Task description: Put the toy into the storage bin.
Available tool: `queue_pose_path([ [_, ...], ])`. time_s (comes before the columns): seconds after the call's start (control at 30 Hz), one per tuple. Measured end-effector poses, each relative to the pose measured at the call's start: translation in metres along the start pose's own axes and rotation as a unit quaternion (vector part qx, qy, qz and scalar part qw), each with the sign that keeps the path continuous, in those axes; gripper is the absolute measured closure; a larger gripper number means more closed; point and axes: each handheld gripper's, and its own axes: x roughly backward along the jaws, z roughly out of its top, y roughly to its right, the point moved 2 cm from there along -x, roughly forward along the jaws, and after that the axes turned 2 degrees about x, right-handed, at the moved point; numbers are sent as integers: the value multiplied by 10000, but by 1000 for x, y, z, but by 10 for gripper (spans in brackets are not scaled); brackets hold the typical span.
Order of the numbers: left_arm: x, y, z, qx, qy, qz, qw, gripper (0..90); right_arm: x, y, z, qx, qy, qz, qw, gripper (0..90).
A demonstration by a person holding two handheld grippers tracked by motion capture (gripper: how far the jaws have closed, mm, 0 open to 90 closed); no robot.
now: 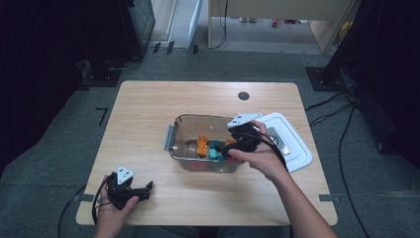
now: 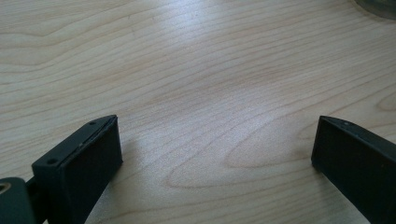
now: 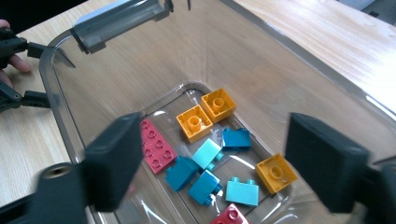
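Observation:
A clear plastic container point(image 1: 177, 125) stands mid-table, holding loose bricks. In the right gripper view I look down into the container point(image 3: 261, 60): two orange bricks point(image 3: 194, 122) side by side, a third orange brick point(image 3: 275, 172), several teal bricks point(image 3: 208, 154), a red studded plate point(image 3: 156, 145) and a red brick point(image 3: 229, 215). My right gripper point(image 1: 236, 146) point(image 3: 219, 140) hangs over the container's right part, jaws open with nothing between them. My left gripper point(image 1: 147, 191) point(image 2: 215, 135) rests near the table's front left corner, open over bare wood.
The container's white lid point(image 1: 292, 144) lies flat just right of it, under my right wrist. A grey latch point(image 3: 121, 21) sits on the container's left rim. A dark cable grommet point(image 1: 243, 95) is set in the table's far side.

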Motion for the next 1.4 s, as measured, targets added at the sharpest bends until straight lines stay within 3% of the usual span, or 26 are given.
queue_pose_path([
  [0.3,0,0,0,0,-1,0,10000,15,21,6,-4,152,321,-172,9992,2],
  [0.67,0,0,0,-16,1,-14,10000,15,53,32,-16,-117,642,-760,9950,0],
  [0.97,0,0,0,-20,2,-20,10000,15,75,54,-33,-377,732,-983,9917,0],
  [1.4,0,0,0,-20,0,-16,10000,15,93,81,-59,-669,821,-1197,9871,0],
])
